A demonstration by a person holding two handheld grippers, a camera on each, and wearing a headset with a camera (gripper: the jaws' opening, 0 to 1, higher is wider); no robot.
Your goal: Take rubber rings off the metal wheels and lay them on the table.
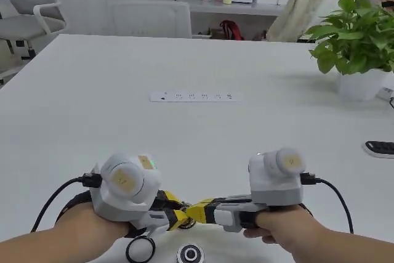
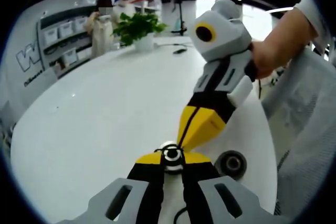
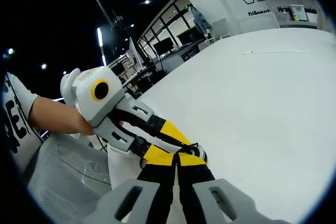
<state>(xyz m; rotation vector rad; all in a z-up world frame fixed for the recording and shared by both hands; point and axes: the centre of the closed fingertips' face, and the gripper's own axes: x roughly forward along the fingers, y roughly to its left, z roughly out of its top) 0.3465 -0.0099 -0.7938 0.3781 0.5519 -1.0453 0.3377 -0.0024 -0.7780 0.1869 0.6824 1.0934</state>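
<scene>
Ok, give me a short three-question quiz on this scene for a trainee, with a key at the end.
1. True or false: a black rubber ring already lies loose on the table.
2. What do the left tongs grip? A) a small wheel B) the power strip C) a plant leaf
3. Fill in: in the head view, the potted plant stands at the table's far ____ side.

Key: 1 true; 2 A; 3 right.
</scene>
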